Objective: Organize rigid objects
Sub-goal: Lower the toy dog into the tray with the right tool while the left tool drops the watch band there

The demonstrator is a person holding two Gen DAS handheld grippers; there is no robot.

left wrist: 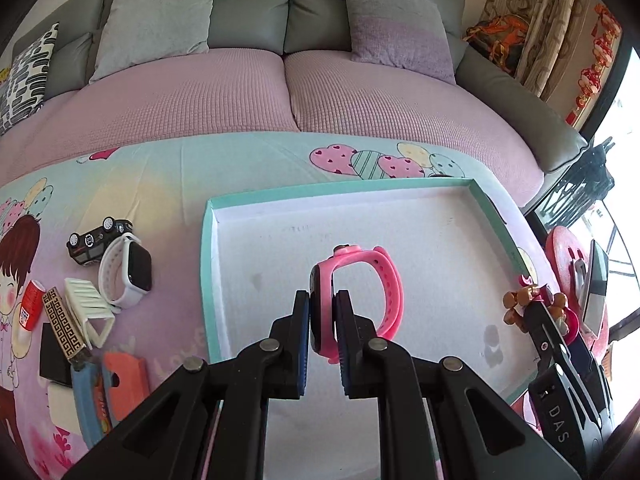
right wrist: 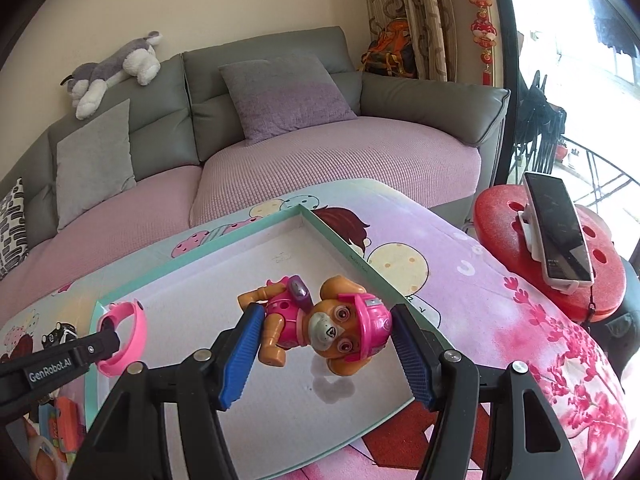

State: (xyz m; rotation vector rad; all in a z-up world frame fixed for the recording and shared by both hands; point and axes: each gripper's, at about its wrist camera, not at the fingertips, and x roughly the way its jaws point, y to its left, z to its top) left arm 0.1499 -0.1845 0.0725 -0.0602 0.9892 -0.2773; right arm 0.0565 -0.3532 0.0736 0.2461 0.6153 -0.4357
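My left gripper (left wrist: 323,304) is shut on a pink kids' smartwatch (left wrist: 362,280) and holds it above the white inside of a teal-rimmed tray (left wrist: 209,264); the watch also shows in the right wrist view (right wrist: 128,332). My right gripper (right wrist: 326,340) is shut on a pink and orange toy dog figure (right wrist: 320,320), held sideways by its body and helmet over the tray's (right wrist: 362,264) right part, with its shadow on the tray floor below. The right gripper and the figure show at the right edge of the left wrist view (left wrist: 536,304).
Left of the tray lie a white smartwatch (left wrist: 128,276), a black toy car (left wrist: 94,240), a white hair claw (left wrist: 90,312), a red can (left wrist: 32,304) and several small boxes. A red stool (right wrist: 552,240) with a phone (right wrist: 558,232) stands right. A sofa (left wrist: 280,92) lies beyond.
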